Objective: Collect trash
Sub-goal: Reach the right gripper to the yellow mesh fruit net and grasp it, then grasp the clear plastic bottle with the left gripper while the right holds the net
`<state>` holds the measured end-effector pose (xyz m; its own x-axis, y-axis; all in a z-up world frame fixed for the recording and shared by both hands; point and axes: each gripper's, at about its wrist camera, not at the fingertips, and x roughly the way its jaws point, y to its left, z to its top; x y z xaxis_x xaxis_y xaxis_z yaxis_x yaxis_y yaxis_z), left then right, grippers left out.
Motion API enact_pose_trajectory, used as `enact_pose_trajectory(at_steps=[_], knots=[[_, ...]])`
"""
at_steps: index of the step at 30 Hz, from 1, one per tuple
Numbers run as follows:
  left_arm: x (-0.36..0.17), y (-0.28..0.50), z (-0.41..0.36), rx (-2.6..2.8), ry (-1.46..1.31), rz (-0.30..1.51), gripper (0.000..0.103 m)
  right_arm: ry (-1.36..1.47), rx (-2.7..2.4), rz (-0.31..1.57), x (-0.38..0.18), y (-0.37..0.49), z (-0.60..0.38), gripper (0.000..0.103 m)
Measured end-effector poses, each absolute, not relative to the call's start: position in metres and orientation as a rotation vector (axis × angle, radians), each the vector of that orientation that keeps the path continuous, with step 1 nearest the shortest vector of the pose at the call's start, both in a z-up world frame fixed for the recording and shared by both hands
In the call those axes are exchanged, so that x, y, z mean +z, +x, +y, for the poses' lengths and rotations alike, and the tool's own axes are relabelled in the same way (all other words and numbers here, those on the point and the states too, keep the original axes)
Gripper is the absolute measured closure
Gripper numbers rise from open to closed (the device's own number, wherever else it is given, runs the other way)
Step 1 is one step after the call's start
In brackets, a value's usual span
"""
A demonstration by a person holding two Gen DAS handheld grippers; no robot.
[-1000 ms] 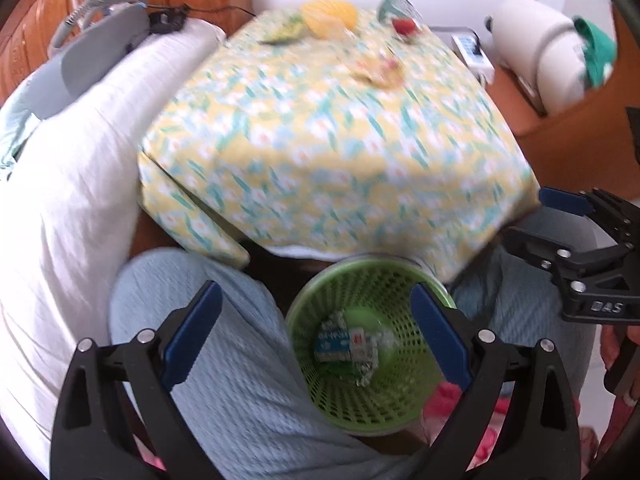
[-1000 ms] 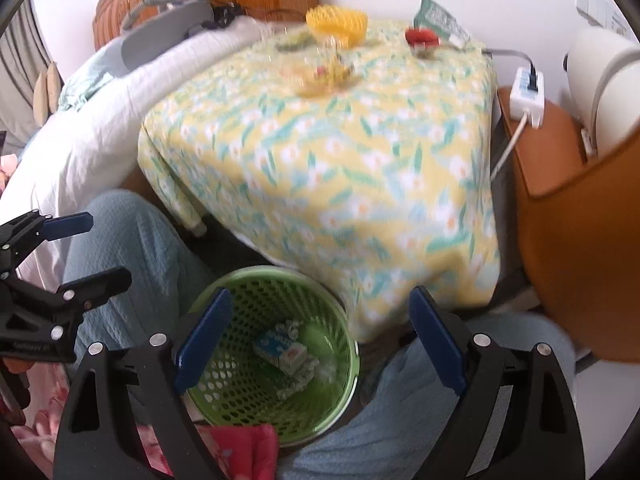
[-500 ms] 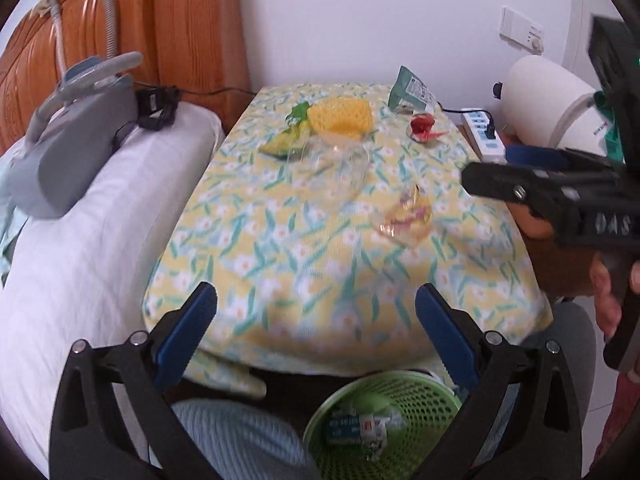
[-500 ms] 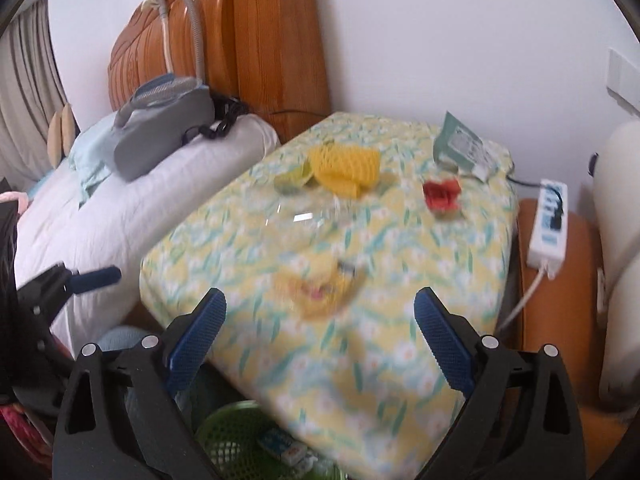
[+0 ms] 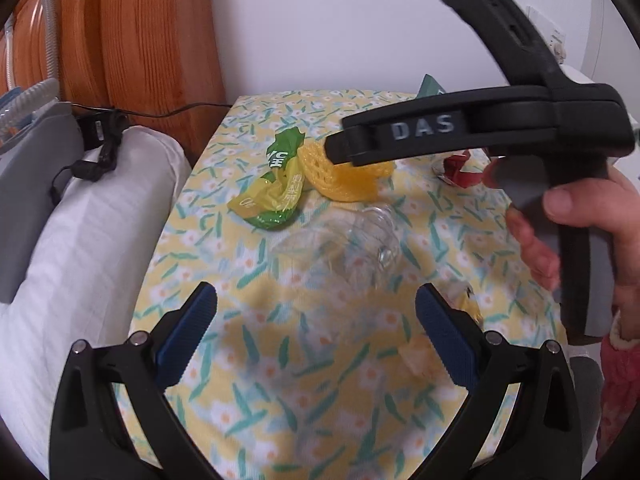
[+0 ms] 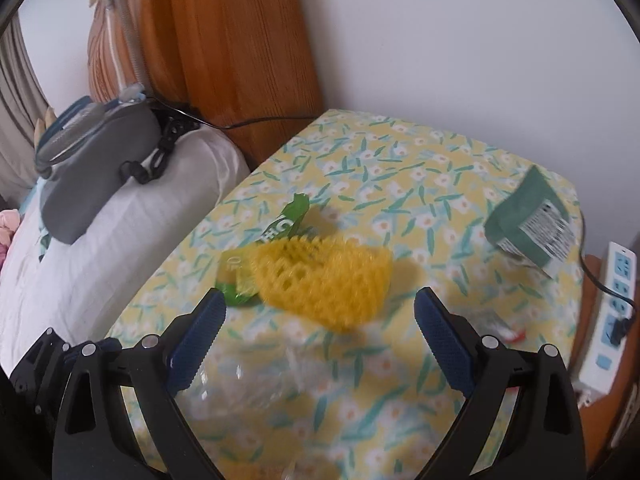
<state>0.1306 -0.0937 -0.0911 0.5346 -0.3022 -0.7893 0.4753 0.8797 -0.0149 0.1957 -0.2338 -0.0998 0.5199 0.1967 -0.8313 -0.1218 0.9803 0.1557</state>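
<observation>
Trash lies on a small table with a yellow flowered cloth (image 5: 280, 380). A yellow foam net (image 6: 324, 280) lies near the middle, a green-yellow wrapper (image 5: 276, 192) to its left, a crushed clear plastic bottle (image 5: 348, 240) in front, a red wrapper (image 5: 456, 168) and a green packet (image 6: 532, 224) to the right. My left gripper (image 5: 316, 320) is open and empty above the near part of the table, just before the bottle. My right gripper (image 6: 320, 324) is open and empty, hovering just before the foam net; its body (image 5: 480, 128) crosses the left wrist view.
A bed with a white pillow (image 5: 92, 240) and a grey device with a hose (image 6: 92, 160) lies on the left. A wooden headboard (image 6: 224, 40) and a white wall stand behind. A white power strip (image 6: 612, 304) lies at the right of the table.
Both grippers rose from the green basket between the knees and moved forward over the table. The basket has left both views. The right gripper now hangs near the foam net.
</observation>
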Motion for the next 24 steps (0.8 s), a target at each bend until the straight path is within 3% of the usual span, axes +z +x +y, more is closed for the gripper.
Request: enact_pose_trajectory(at_steps=[3, 8, 10, 13, 21, 24], knots=[[-0.094, 0.140, -0.097, -0.461, 0.219, 0.896, 0.008, 0.065, 0.193, 1.038, -0.112, 0.210, -0.229, 0.012], [-0.099, 0.146, -0.099, -0.461, 0.223, 0.897, 0.008, 0.055, 0.211, 1.073, -0.121, 0.219, -0.224, 0.040], [-0.100, 0.147, -0.099, -0.461, 0.226, 0.895, 0.008, 0.046, 0.212, 1.077, -0.123, 0.220, -0.223, 0.057], [-0.101, 0.147, -0.100, -0.462, 0.230, 0.888, 0.008, 0.044, 0.214, 1.068, -0.120, 0.218, -0.224, 0.071], [-0.103, 0.153, -0.111, -0.470, 0.258, 0.869, 0.008, 0.042, 0.202, 1.009, -0.103, 0.211, -0.229, 0.077], [-0.104, 0.154, -0.115, -0.475, 0.269, 0.864, 0.014, 0.050, 0.186, 0.963, -0.089, 0.204, -0.236, 0.076]])
